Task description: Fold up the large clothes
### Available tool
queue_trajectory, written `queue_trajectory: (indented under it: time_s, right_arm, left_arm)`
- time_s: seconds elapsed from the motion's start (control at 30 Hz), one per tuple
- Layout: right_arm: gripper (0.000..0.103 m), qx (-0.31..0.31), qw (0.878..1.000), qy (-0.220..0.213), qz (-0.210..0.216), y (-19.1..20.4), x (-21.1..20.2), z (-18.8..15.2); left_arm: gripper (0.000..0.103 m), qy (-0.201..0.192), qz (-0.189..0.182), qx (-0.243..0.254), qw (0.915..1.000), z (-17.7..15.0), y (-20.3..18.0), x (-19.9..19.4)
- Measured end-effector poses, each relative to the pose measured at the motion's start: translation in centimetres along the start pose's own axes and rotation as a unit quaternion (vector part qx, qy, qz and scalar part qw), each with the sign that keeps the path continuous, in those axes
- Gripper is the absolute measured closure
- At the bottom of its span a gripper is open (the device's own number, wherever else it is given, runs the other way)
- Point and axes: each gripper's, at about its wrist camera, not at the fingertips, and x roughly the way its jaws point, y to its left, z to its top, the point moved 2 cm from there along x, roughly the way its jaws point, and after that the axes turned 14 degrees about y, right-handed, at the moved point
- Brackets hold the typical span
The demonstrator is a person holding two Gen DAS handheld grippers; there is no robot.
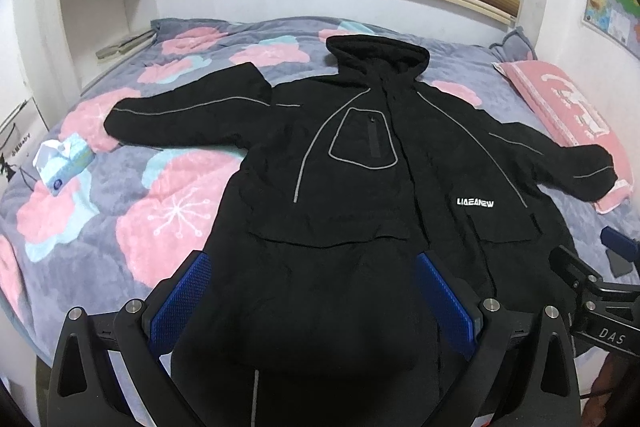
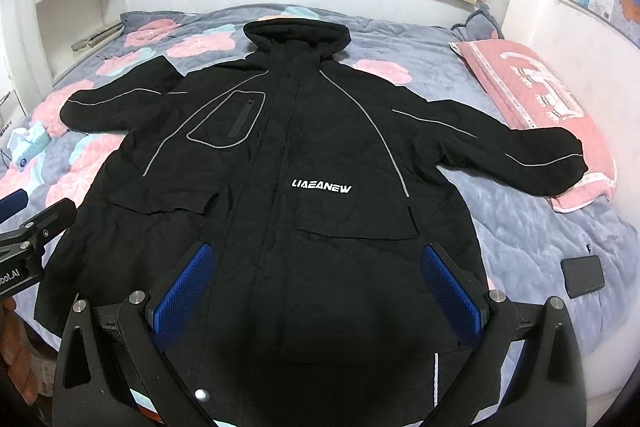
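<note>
Blue-padded fingers [image 1: 198,291] of my left hand-held gripper [image 1: 312,299] stand wide apart over the near hem of the black jacket [image 1: 360,155], holding nothing; my right hand-held gripper [image 2: 320,295] is equally spread and empty, hovering just above the hem on the other side of the zip. Whether either pad touches cloth I cannot tell. Front up, the jacket lies flat on the floral bed cover [image 1: 160,211], its long axis running from the hem near me to the hood [image 2: 298,35] at the far end, sleeves flung out left and right. I judge nothing is folded yet. Trouble could come from the thick padded fabric: pinching only the top layer would lift the front panel and leave the back behind. The right sleeve cuff [image 2: 560,163] rests on the pink pillow [image 2: 532,87], so it may drag that along, and the left cuff lies close to a tissue pack [image 1: 66,163], which could get swept.
</note>
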Motion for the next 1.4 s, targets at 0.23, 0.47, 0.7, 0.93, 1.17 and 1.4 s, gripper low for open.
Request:
queue_trajectory:
  time_s: [0.23, 0.47, 0.7, 0.93, 1.17, 1.4]
  right_arm:
    - [0.0, 0.0, 1.0, 0.004, 0.001, 0.1, 0.5, 0.2]
    - [0.0, -0.003, 1.0, 0.01, 0.001, 0.3, 1.1, 0.6]
    - [0.0, -0.021, 1.0, 0.017, -0.001, 1.9, 2.5, 2.0]
    - [0.0, -0.047, 0.999, 0.017, 0.004, 4.6, 4.4, 4.9]
    - [0.0, -0.094, 0.994, -0.039, 0.04, 7.3, 5.2, 10.7]
    - [0.0, -0.124, 0.973, -0.07, 0.183, 8.2, 10.7, 17.0]
  left_arm:
    - [0.002, 0.003, 0.003, 0.0, 1.0, 0.2, 0.0, 0.5]
    - [0.002, 0.009, 0.0, -0.007, 0.9999, 0.5, 0.7, 1.3]
    - [0.002, 0.013, 0.007, -0.015, 0.9998, 1.6, 1.9, 2.7]
    - [0.002, 0.02, 0.006, -0.036, 0.9991, 3.8, 5.1, 4.6]
    - [0.002, -0.015, 0.042, -0.103, 0.9936, 9.5, 14.9, 6.6]
    - [0.002, -0.04, -0.032, -0.221, 0.9739, 15.6, 29.3, 11.2]
